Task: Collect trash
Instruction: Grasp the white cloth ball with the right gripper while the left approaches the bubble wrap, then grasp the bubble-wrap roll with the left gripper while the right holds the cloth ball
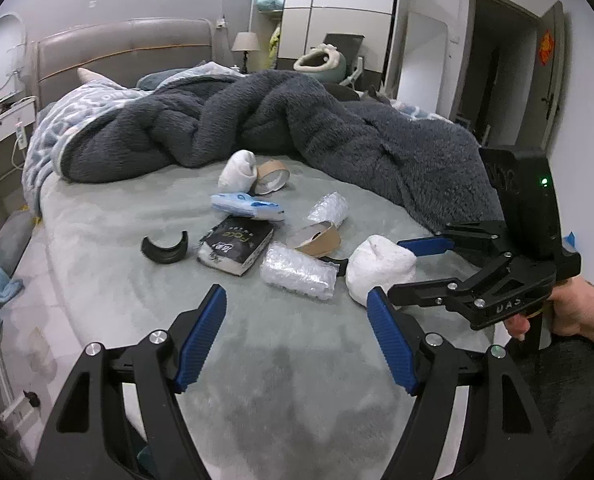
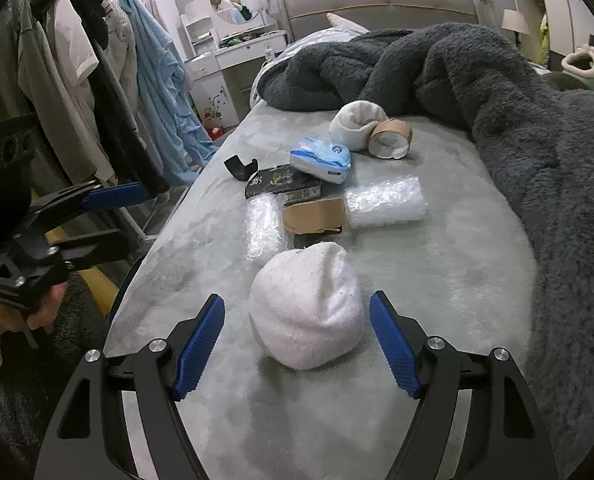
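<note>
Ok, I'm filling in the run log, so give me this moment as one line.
phase: approach | right gripper: open, straddling white rolled sock | left gripper: open, holding nothing | sock resting on bed

The left gripper (image 1: 297, 340) hangs over the near edge of the bed (image 1: 97, 232), its jaws spread wide with nothing between them, blue pads (image 1: 203, 336) facing each other. The right gripper (image 2: 297, 340) sits further in over the bed, low, jaws also spread wide. Its fingers flank a white sock ball (image 2: 307, 308), one on either side, apart from it. In the left view the right gripper (image 1: 393, 268) reaches in from the right, gripped at the handle by the right hand (image 1: 565, 314). In the right view the left gripper (image 2: 109, 216) shows off the bed's left edge, held by the left hand (image 2: 37, 312).
</note>
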`<state>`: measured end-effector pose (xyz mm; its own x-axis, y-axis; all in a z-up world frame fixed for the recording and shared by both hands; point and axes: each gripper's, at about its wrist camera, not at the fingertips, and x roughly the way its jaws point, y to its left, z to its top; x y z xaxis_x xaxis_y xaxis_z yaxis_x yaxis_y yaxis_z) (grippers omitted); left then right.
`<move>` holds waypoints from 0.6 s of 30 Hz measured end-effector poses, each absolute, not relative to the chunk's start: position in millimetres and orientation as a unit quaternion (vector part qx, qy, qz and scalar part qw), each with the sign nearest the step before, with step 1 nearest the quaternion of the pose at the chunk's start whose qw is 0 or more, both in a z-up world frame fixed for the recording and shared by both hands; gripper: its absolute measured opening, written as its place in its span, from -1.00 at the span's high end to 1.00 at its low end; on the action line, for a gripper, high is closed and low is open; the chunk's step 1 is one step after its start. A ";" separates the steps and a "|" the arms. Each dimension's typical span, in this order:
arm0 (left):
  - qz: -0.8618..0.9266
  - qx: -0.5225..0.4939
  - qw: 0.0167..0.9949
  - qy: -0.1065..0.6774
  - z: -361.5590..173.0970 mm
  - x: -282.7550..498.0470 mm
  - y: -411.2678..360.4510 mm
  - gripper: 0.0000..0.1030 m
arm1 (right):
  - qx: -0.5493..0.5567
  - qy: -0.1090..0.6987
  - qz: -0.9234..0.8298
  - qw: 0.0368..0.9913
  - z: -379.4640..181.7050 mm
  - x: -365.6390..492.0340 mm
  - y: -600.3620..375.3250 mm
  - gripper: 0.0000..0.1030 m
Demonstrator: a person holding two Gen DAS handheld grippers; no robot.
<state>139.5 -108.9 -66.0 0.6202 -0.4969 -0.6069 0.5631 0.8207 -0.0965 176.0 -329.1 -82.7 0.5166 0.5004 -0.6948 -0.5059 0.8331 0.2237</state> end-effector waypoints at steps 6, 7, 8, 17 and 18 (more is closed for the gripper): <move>-0.308 0.045 0.892 0.328 -75.9 164.3 -113.6 -0.41 | 0.003 0.408 0.298 0.863 -87.8 181.9 -329.6 -0.25; -0.311 0.043 0.891 0.329 -77.1 167.6 -114.3 -0.41 | 0.006 0.410 0.299 0.862 -88.2 182.8 -330.0 -0.21; -0.314 0.042 0.889 0.329 -78.6 170.0 -115.2 -0.41 | 0.008 0.411 0.300 0.861 -88.2 183.0 -330.8 -0.12; -0.327 0.049 0.881 0.338 -92.4 186.6 -127.6 -0.43 | 0.037 0.383 0.308 0.870 -68.0 179.5 -344.4 0.15; -0.328 0.051 0.881 0.337 -93.3 186.8 -128.8 -0.45 | 0.043 0.377 0.307 0.873 -64.6 180.1 -345.9 0.15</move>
<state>186.8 -128.8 -93.3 0.5577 -0.5432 -0.6276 0.6125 0.7797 -0.1305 180.1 -345.9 -64.6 0.5265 0.5688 -0.6318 -0.5037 0.8074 0.3072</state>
